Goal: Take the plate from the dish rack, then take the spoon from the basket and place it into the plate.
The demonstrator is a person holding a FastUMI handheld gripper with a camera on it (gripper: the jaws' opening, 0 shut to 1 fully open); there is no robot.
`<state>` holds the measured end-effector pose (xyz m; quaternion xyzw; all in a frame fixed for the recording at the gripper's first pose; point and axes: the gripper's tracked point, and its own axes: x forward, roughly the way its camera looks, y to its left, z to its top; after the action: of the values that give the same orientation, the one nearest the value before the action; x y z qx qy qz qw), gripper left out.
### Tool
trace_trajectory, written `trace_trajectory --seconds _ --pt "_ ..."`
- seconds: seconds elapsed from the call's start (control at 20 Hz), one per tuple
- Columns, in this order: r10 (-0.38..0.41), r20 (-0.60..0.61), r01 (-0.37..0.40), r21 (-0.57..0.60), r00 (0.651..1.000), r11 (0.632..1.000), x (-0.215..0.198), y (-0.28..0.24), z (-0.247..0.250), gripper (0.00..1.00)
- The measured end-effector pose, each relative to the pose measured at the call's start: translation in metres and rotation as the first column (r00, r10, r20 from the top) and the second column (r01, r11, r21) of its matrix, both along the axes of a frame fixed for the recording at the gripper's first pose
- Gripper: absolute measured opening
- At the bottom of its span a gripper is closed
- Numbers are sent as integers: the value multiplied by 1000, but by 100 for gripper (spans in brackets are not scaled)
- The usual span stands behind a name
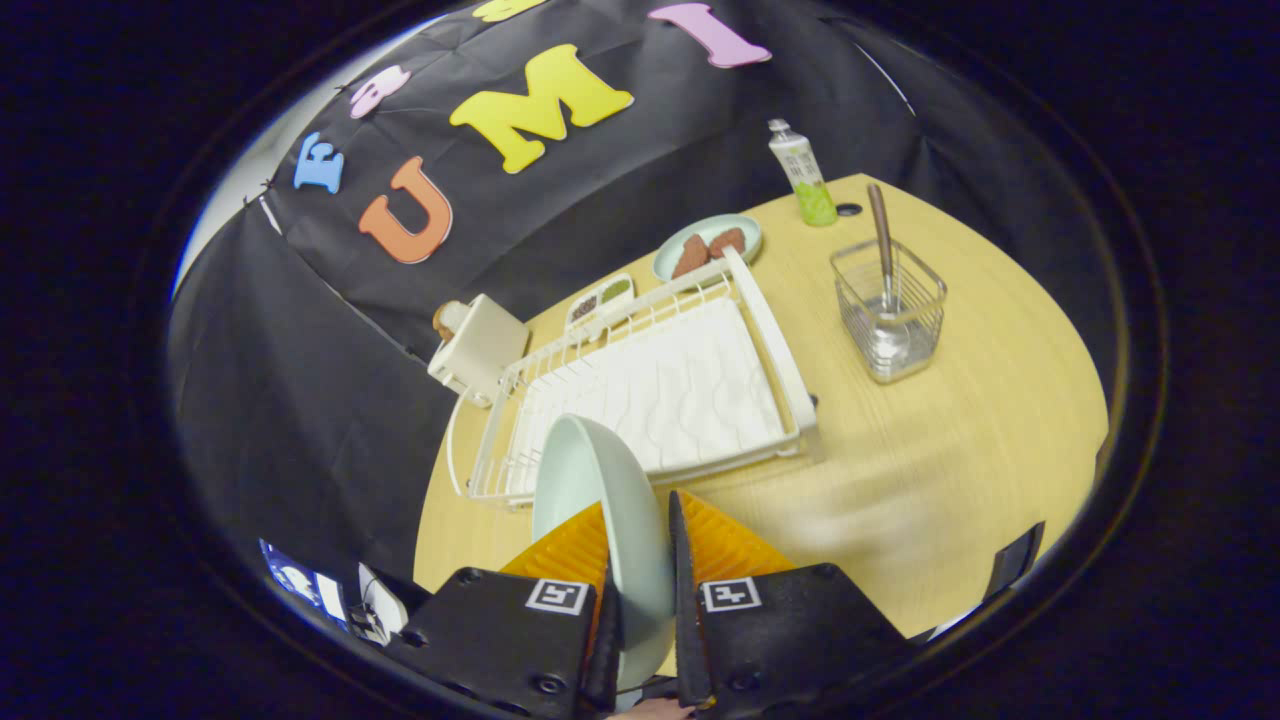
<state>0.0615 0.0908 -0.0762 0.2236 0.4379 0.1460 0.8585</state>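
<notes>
the gripper (pixel 640 560) tilts over the table (pixel 960 440), its fingers (pixel 720 545) clamped on the pale plate (pixel 600 500) held edge-up, dish rack (pixel 650 390) just beyond.

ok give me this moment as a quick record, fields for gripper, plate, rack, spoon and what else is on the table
gripper: gripper shut on the pale green plate, both orange fingers pressing its sides
plate: held on edge between the fingers, lifted out in front of the rack
rack: white dish rack, just beyond the plate
spoon: spoon standing upright in the wire basket, beside the rack
table: wooden table
other items: tube, dish of brown food, small cream box
task stage: plate taken, spoon not yet picked
</notes>
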Motion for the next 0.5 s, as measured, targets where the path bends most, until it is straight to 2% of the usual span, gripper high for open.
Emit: trace_trajectory --seconds 0.2,0.5 --pt "-26 -71 31 80 997 996 -25 -7 -52 28" --pt "-70 -91 84 168 993 982 -9 -10 -80 28"
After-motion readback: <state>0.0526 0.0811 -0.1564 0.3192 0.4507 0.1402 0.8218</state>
